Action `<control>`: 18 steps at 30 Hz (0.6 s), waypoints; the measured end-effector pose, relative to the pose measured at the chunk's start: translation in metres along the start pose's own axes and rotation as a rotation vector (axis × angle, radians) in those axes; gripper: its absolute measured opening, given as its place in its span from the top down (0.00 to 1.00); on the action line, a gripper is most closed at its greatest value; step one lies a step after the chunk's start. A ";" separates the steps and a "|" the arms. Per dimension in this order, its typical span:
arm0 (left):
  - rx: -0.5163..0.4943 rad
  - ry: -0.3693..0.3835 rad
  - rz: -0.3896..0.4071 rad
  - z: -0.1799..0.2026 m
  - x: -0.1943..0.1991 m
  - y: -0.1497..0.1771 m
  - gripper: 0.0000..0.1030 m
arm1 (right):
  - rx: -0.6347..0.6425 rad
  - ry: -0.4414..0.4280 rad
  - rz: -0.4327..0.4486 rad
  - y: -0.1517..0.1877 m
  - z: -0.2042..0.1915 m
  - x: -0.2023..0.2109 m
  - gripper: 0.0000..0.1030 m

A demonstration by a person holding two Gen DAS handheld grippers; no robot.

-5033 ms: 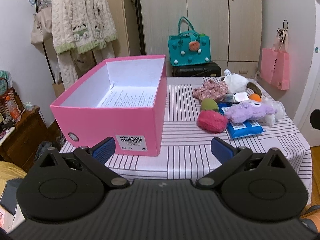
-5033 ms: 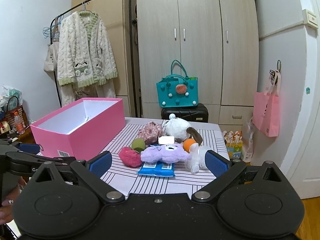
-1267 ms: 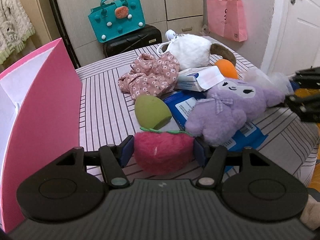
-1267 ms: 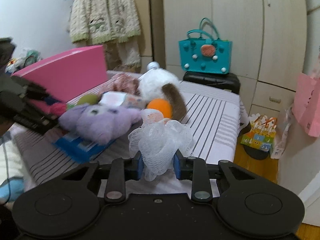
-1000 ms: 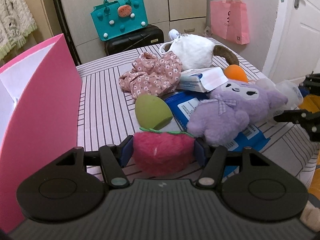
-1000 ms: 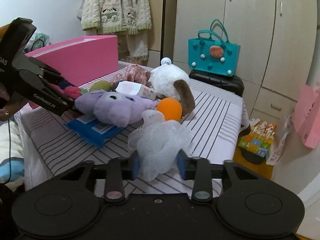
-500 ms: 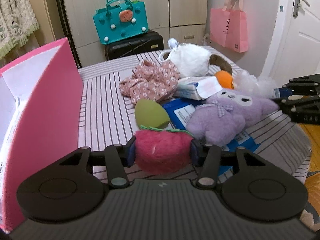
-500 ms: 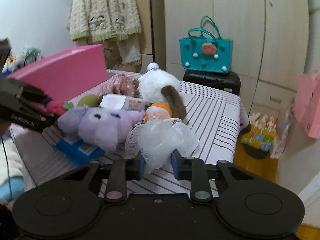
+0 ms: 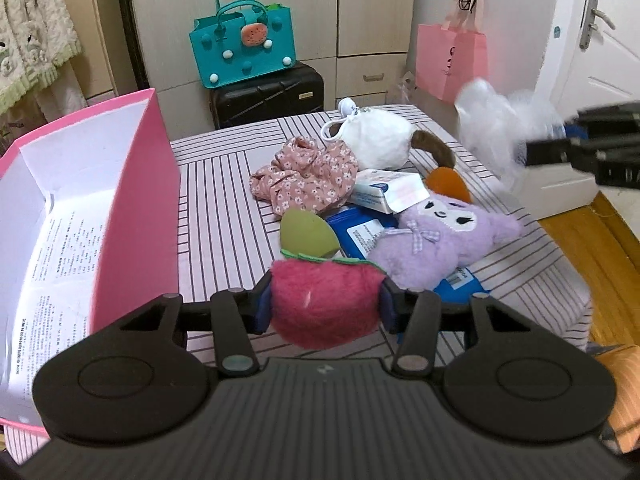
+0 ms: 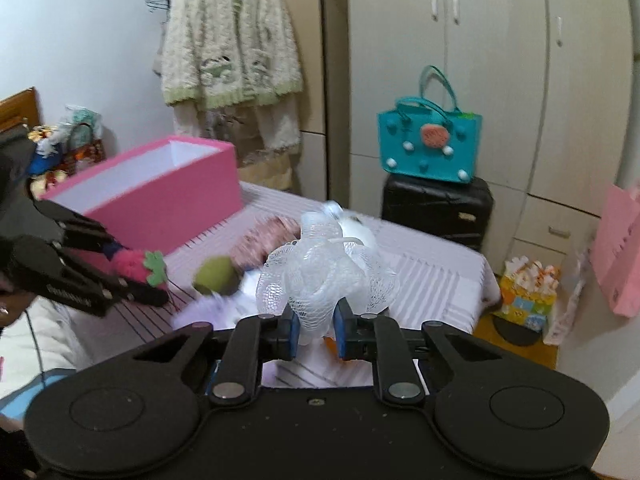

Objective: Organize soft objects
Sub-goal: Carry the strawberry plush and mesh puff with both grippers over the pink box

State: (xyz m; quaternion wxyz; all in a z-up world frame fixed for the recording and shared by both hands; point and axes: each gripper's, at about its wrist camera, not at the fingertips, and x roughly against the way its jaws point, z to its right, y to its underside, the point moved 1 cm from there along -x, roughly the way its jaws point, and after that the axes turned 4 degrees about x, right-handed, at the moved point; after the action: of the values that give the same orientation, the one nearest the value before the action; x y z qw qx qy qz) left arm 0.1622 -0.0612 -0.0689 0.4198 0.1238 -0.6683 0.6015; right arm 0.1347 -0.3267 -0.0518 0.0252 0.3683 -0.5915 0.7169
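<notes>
My left gripper (image 9: pixel 325 307) is shut on a fuzzy pink strawberry plush (image 9: pixel 324 306) with a green leaf and holds it above the striped table, just right of the open pink box (image 9: pixel 136 200). It also shows in the right wrist view (image 10: pixel 136 266). My right gripper (image 10: pixel 314 334) is shut on a white mesh bath puff (image 10: pixel 328 270), lifted above the table; in the left wrist view the puff (image 9: pixel 496 120) hangs at the far right. A purple plush (image 9: pixel 444 236), green sponge (image 9: pixel 308 236), floral scrunchie (image 9: pixel 308 178) and white furry pouch (image 9: pixel 376 138) lie on the table.
A blue wipes pack (image 9: pixel 364 232), a white tissue pack (image 9: pixel 388 190) and an orange ball (image 9: pixel 448 179) lie among the soft things. The striped table (image 9: pixel 224 208) drops off at the right. Behind stand a teal bag (image 9: pixel 246 50) on a black suitcase (image 9: pixel 268 94) and wardrobes.
Both grippers have risen. The strawberry plush is lifted off the table, and the bath puff has gone up and to the left over the pile. Both grips are unchanged.
</notes>
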 end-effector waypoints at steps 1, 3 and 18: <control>0.005 0.006 -0.004 -0.001 0.002 -0.001 0.53 | 0.010 -0.014 0.000 -0.007 -0.001 0.001 0.81; 0.008 0.018 -0.015 -0.004 0.006 -0.003 0.53 | 0.024 -0.032 -0.003 -0.019 -0.005 0.001 0.81; -0.092 0.117 -0.170 -0.014 0.054 -0.010 0.53 | 0.036 -0.241 -0.158 -0.069 -0.043 0.002 0.81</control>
State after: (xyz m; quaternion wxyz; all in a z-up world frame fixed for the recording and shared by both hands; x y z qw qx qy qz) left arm 0.1416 -0.0323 -0.0240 0.5127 0.1254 -0.6569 0.5385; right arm 0.1440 -0.2695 0.0056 0.0035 0.4975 -0.5464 0.6738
